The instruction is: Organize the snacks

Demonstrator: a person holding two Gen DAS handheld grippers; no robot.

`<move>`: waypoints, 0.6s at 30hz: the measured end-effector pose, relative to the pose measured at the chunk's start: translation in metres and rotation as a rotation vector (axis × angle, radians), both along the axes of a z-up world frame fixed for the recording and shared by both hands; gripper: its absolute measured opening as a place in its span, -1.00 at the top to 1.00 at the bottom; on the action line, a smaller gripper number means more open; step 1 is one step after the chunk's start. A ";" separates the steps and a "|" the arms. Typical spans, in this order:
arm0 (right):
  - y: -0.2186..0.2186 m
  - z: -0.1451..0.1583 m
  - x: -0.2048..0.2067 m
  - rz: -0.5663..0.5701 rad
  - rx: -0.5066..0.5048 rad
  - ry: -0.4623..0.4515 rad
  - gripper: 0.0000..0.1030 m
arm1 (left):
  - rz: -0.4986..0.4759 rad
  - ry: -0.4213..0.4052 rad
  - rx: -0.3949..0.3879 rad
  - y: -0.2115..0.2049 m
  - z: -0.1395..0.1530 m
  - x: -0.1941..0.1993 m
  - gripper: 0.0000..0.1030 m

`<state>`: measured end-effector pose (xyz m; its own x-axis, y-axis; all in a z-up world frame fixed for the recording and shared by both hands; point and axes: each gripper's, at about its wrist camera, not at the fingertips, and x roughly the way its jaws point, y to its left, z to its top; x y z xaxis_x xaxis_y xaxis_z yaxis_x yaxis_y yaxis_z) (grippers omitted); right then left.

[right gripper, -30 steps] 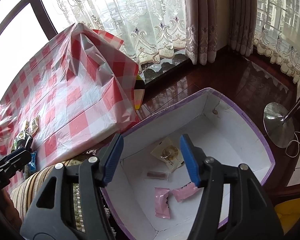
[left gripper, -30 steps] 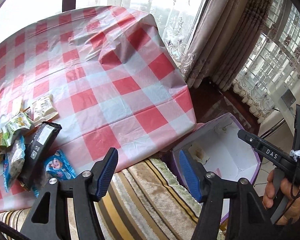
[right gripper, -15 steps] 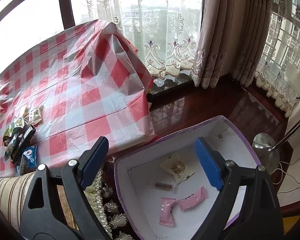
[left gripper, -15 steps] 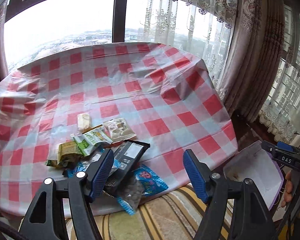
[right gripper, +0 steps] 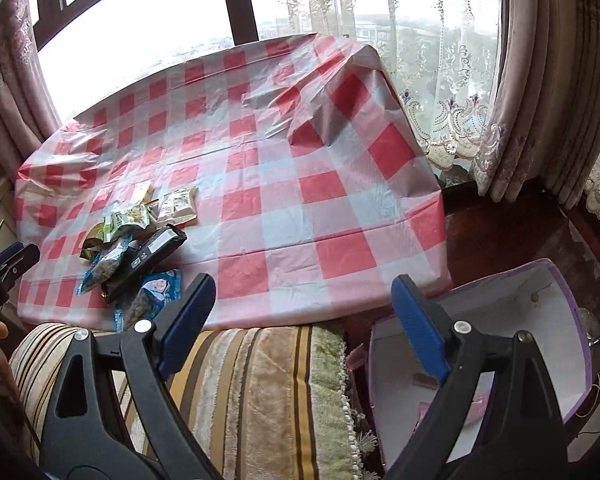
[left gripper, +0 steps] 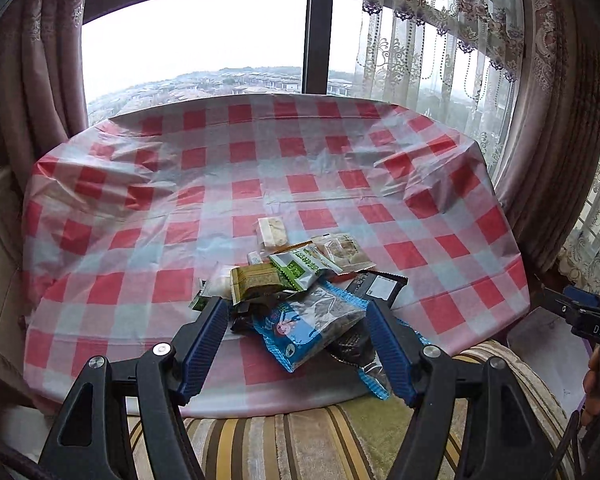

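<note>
- We see a thin plastic tablecloth [left gripper: 228, 216] on the table: red-white check, glossy, creased.
- Snack packets [left gripper: 300, 292] read as glossy plastic film and foil; the blue packet [left gripper: 306, 326] is shiny with a crimped edge.
- The left tool [left gripper: 296, 348] and right tool [right gripper: 302, 326] look like matt black plastic, with ribbed blue pads [left gripper: 202, 344] and bright metal pivot screws.
- The cushion [right gripper: 260, 392] is striped plush cloth, fringed.
- We read the box [right gripper: 556, 320] as matt white card inside, purple rim.
- The floor [right gripper: 500, 232] is dark polished wood.
- The curtains [right gripper: 552, 92] are heavy woven cloth, beside sheer lace.
</note>
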<state>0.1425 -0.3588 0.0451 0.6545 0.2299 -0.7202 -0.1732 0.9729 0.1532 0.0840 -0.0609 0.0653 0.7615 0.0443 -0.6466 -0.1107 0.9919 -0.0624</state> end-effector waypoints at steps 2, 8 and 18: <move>0.013 -0.004 0.001 0.028 0.012 0.022 -0.76 | 0.015 0.009 -0.033 0.009 -0.004 -0.002 -0.40; 0.052 -0.011 0.004 0.128 -0.006 0.060 -0.76 | 0.054 0.044 -0.094 0.032 -0.014 -0.002 -0.40; 0.102 -0.025 0.019 0.207 -0.036 0.123 -0.76 | 0.050 0.106 -0.219 0.058 -0.034 0.021 -0.39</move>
